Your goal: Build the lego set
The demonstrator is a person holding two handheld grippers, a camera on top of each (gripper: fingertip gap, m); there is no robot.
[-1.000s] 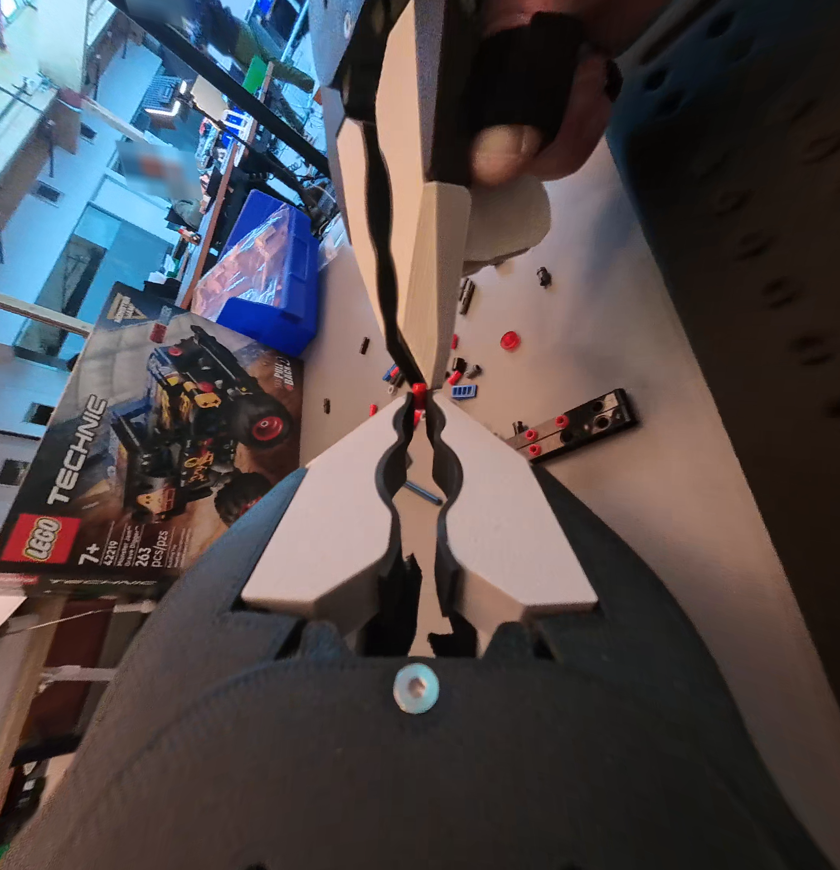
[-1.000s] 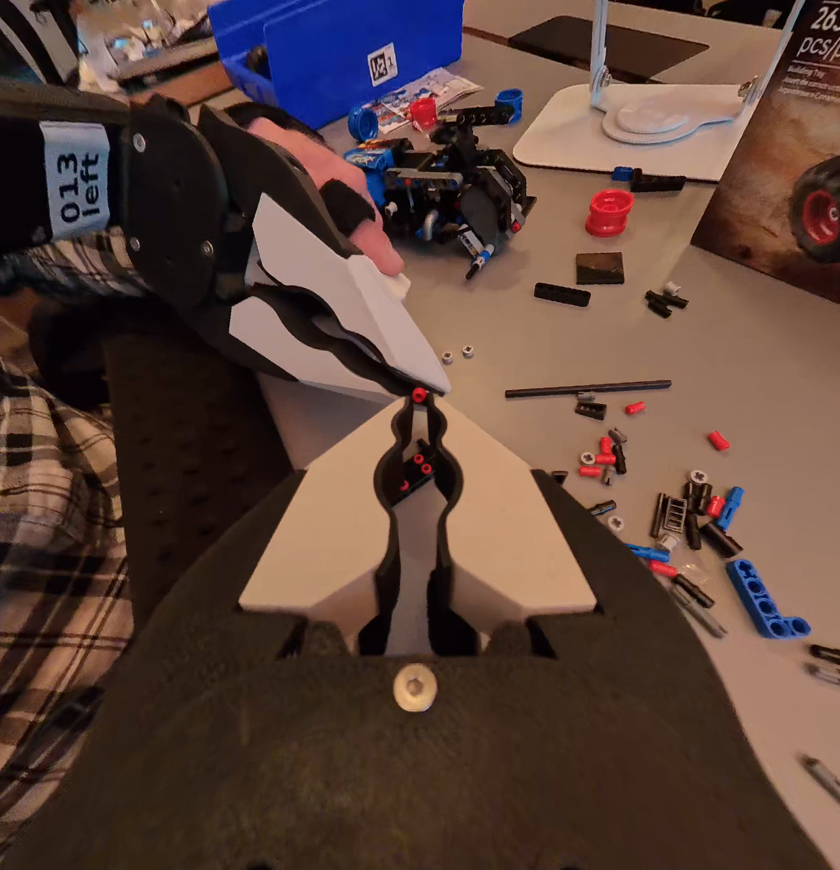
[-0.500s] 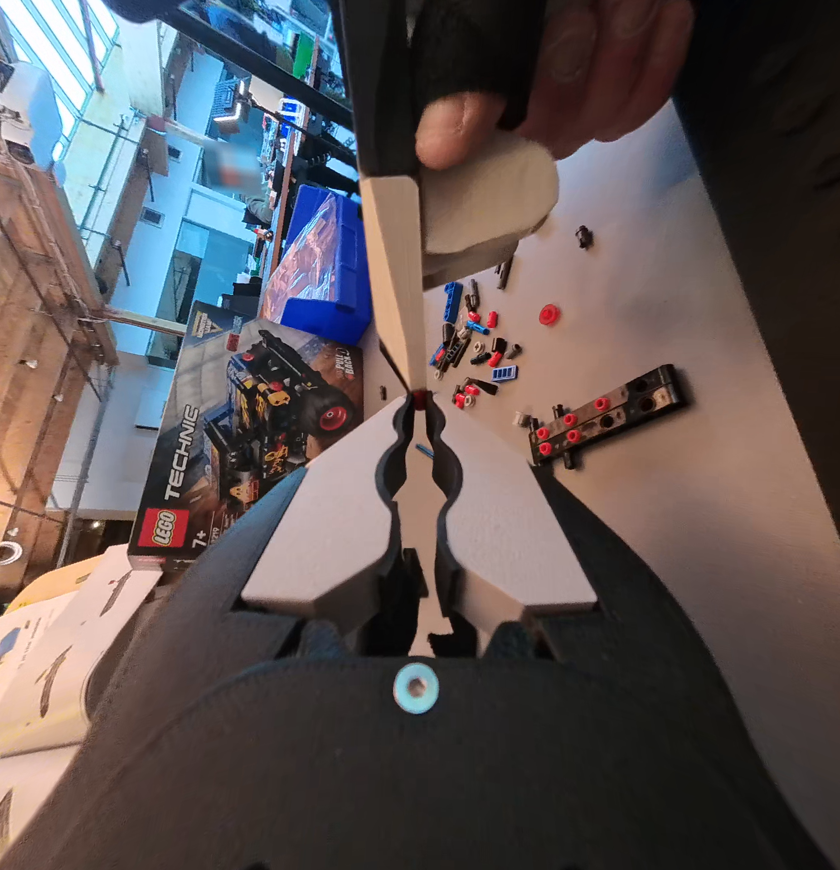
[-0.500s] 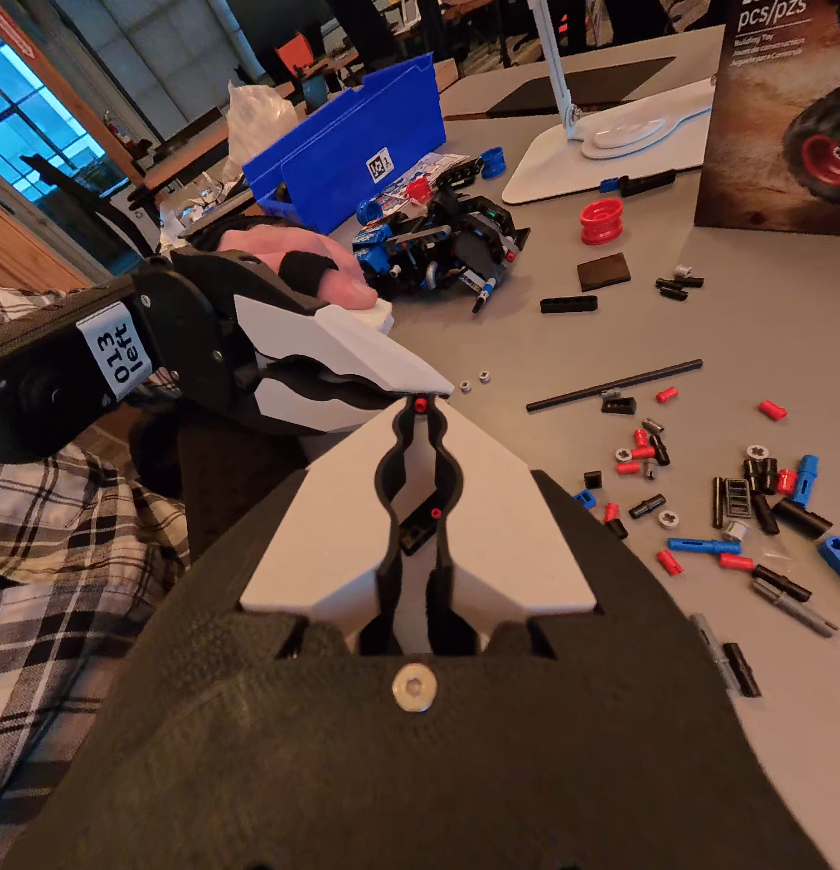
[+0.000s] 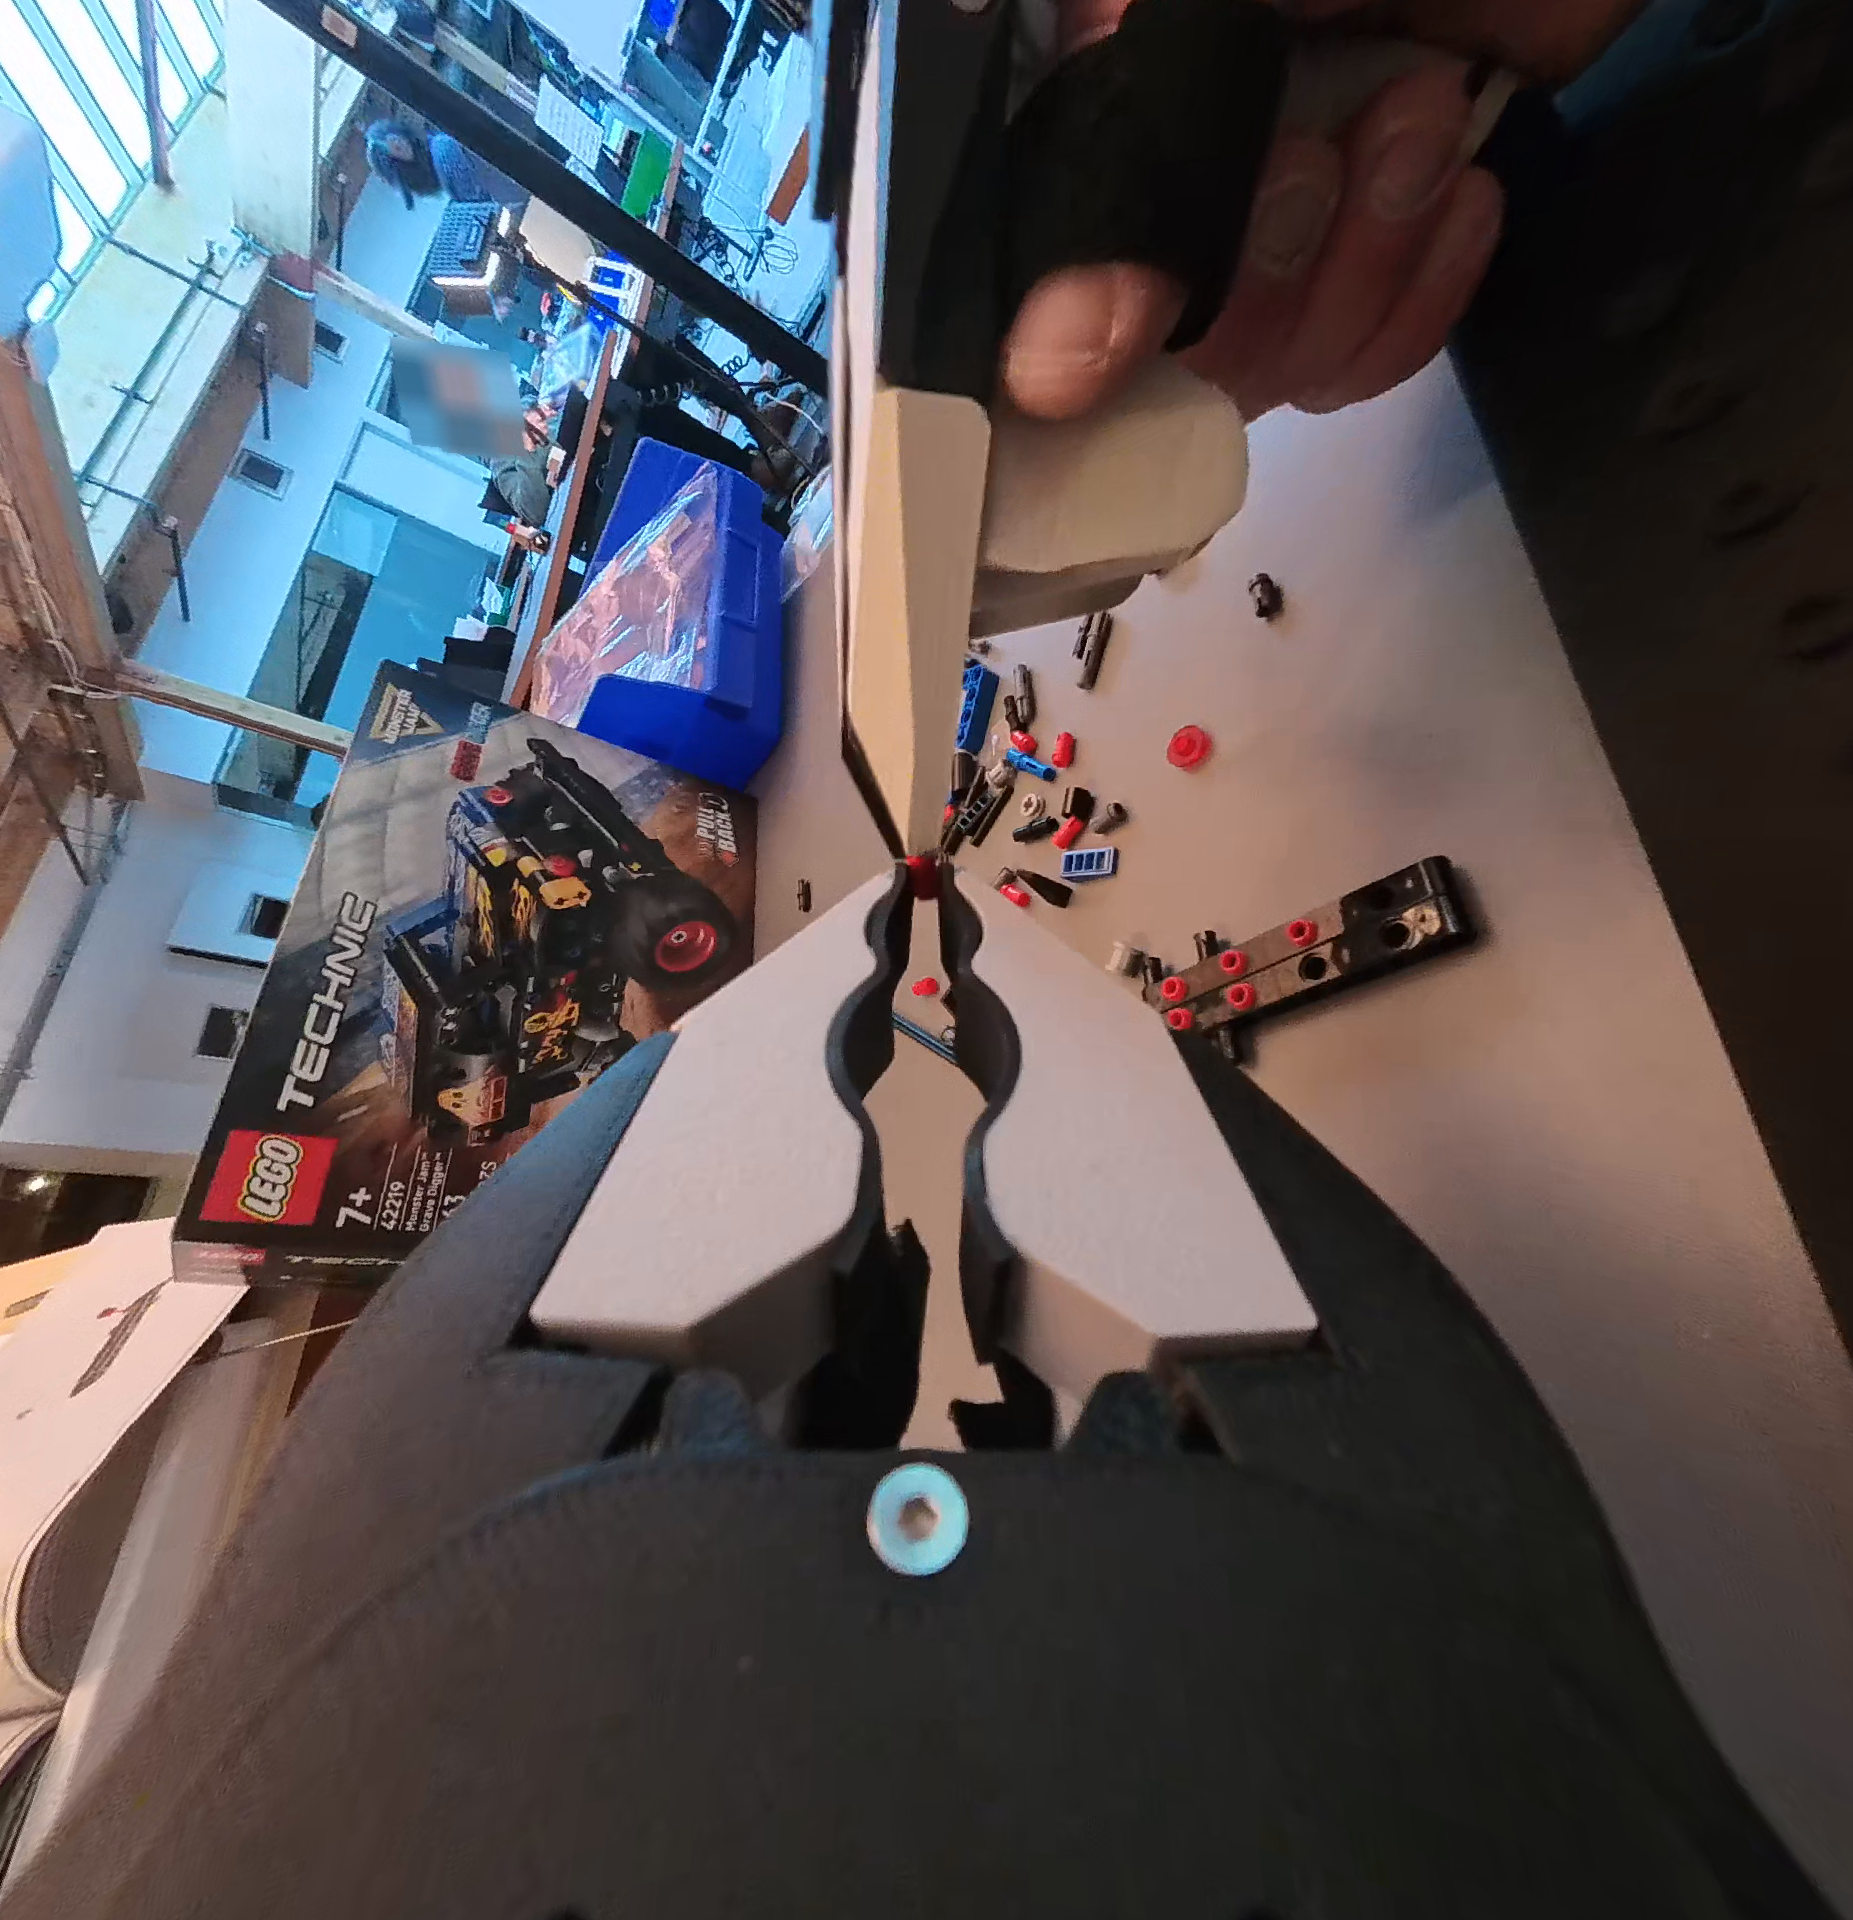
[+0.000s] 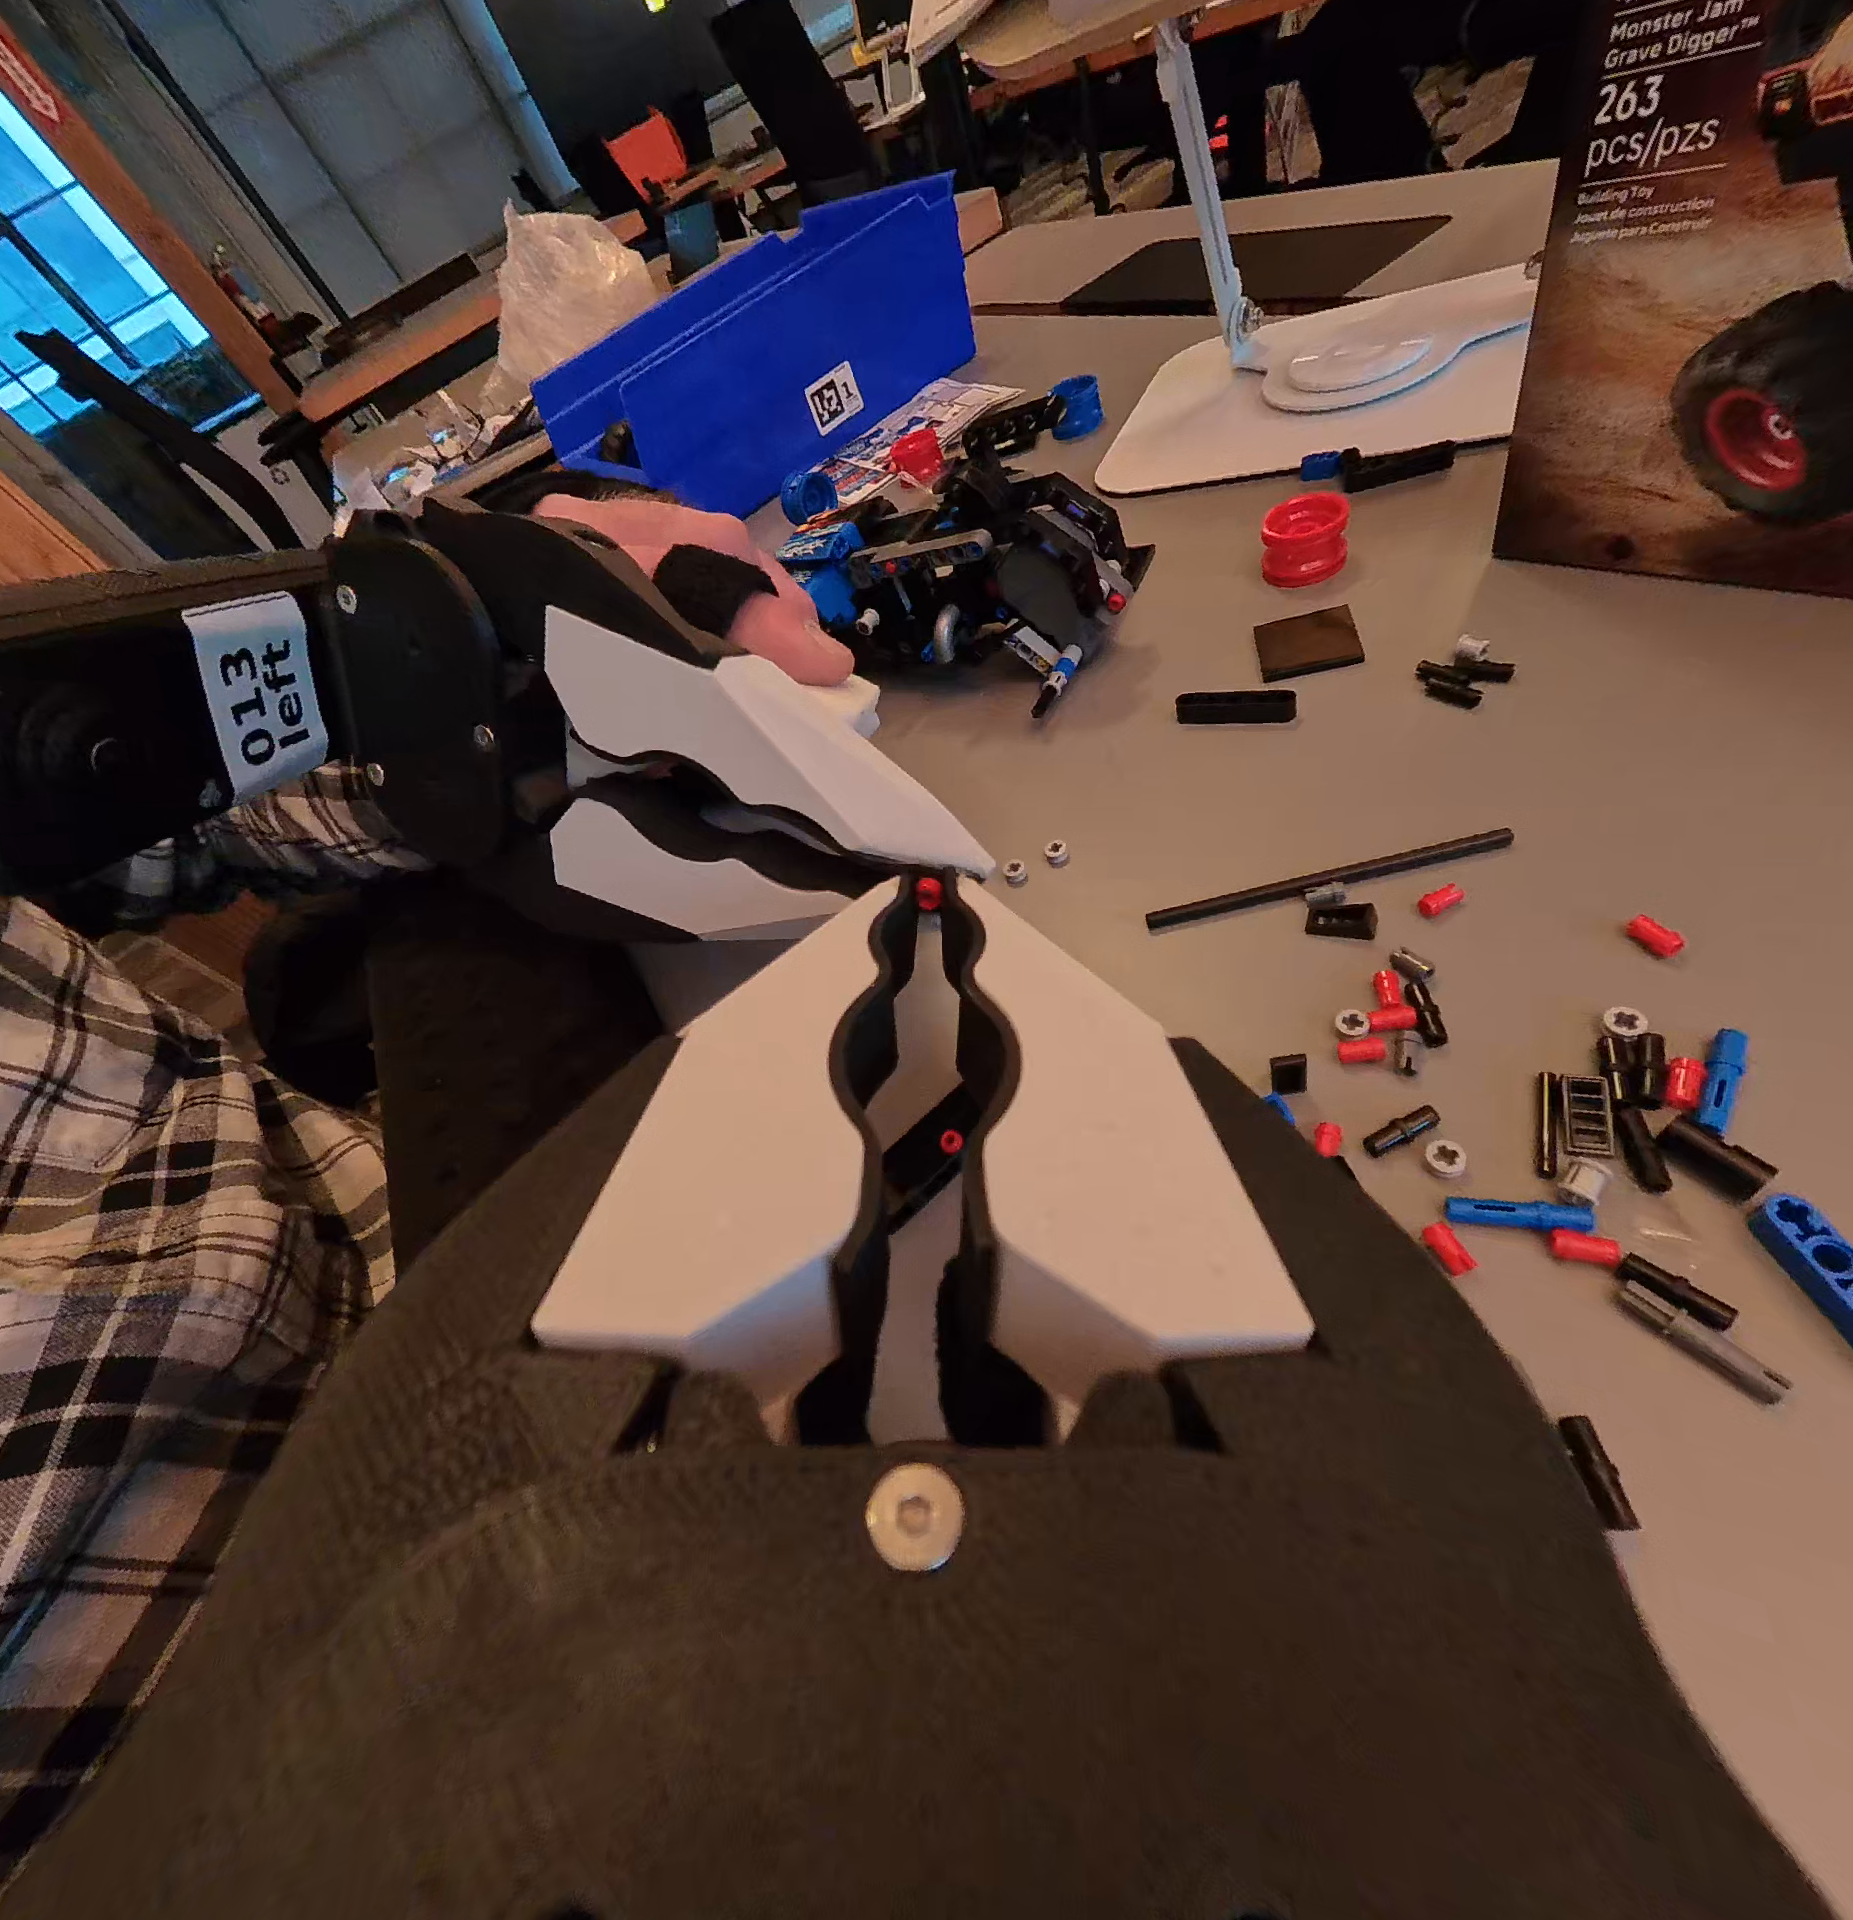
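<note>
A small red pin [image 5: 922,876] is pinched at the closed tips of the left gripper [image 5: 923,883] and the right gripper [image 6: 928,891], held above the grey table [image 6: 1680,790]. Only the right wrist view shows the half-built black and blue chassis [image 6: 963,582]; only the left shows the whole black beam [image 5: 1306,961] studded with red pins.

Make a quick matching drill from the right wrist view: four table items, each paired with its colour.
Items:
1. wheel rim
2. storage bin
3. long rod
4. lamp base

Colours:
a. white
b. black
c. red
d. blue

Pairs: 1-c, 2-d, 3-b, 4-a
</note>
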